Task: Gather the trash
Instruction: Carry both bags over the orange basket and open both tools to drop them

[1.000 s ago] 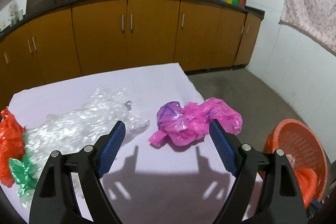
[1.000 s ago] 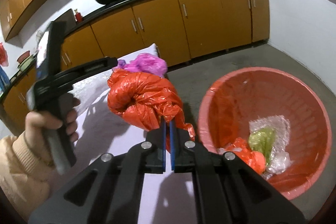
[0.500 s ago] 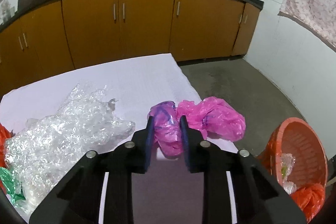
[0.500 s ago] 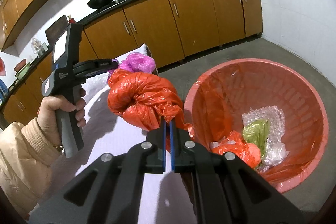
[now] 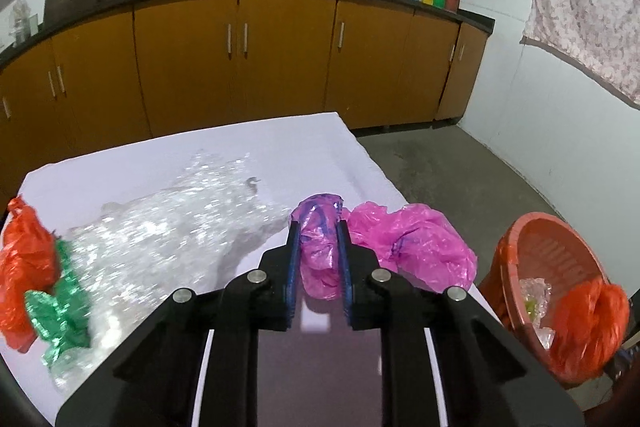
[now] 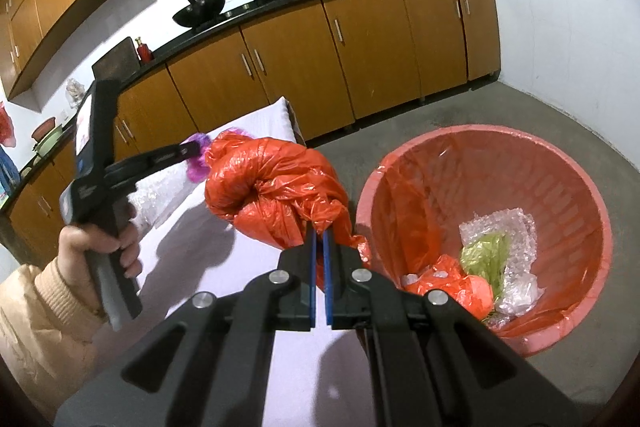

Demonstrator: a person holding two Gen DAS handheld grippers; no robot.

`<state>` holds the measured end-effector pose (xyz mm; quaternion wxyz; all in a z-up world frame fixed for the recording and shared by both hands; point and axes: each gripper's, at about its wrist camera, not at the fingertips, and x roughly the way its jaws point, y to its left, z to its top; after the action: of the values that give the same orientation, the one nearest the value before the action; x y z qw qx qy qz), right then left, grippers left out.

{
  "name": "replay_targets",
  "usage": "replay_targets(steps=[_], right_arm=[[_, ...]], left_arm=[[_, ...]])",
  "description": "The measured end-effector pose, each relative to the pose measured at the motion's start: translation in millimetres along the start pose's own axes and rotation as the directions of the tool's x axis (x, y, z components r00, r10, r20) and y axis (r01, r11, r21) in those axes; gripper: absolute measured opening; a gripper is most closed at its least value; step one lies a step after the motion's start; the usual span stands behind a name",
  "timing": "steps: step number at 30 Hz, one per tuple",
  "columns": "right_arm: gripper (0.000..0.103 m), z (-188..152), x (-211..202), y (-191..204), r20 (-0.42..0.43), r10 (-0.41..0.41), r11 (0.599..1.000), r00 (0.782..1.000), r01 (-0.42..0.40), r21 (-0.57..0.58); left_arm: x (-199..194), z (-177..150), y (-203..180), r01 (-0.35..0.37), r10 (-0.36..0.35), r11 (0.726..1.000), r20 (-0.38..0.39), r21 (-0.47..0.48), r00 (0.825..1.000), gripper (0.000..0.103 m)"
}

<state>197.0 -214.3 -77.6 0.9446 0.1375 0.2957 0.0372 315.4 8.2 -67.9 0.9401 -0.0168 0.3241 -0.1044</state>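
the orange basket sits on the floor just right of the right gripper, whose fingers are clamped on a knotted orange bag hanging short of the rim; released here, it could fall outside. on the desk, the left gripper has just closed its fingers on a crumpled pink bag; the thin film may slip.
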Motion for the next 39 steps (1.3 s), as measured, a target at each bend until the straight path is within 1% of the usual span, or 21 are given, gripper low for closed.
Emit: replay_targets(steps=[4, 9, 16, 20, 25, 29, 33, 39], right_arm=[[0.005, 3, -11, -2, 0.023, -0.011, 1.0, 1.0, 0.011, 0.009], [0.005, 9, -31, -9, 0.066, -0.045, 0.999, 0.997, 0.043, 0.031], [0.005, 13, -56, -31, 0.112, -0.12, 0.991, 0.986, 0.111, 0.081], [0.005, 13, -69, -43, 0.131, -0.17, 0.981, 0.977, 0.155, 0.112], [0.005, 10, -85, -57, 0.152, -0.246, 0.963, 0.957, 0.223, 0.154], [0.005, 8, -94, -71, 0.156, -0.302, 0.942, 0.941, 0.27, 0.198], [0.005, 7, -100, -79, 0.16, -0.334, 0.928, 0.929, 0.295, 0.225], [0.005, 7, -101, -87, 0.162, -0.358, 0.916, 0.92, 0.313, 0.25]], left_arm=[[-16, 1, 1, 0.002, -0.002, 1.0, 0.02, -0.009, 1.0, 0.018], [-37, 0, -9, 0.029, -0.028, 1.0, 0.051, -0.006, 0.998, 0.018], [-57, -2, -37, 0.094, -0.095, 0.995, 0.08, 0.018, 0.992, 0.018], [-61, -3, -55, 0.133, -0.136, 0.99, 0.079, 0.034, 0.988, 0.018], [-64, -6, -76, 0.176, -0.18, 0.983, 0.07, 0.059, 0.981, 0.018], [-66, -12, -100, 0.214, -0.22, 0.972, 0.057, 0.097, 0.974, 0.018], [-67, -18, -122, 0.243, -0.251, 0.961, 0.05, 0.132, 0.967, 0.018], [-66, -28, -153, 0.264, -0.278, 0.944, 0.045, 0.198, 0.96, 0.018]])
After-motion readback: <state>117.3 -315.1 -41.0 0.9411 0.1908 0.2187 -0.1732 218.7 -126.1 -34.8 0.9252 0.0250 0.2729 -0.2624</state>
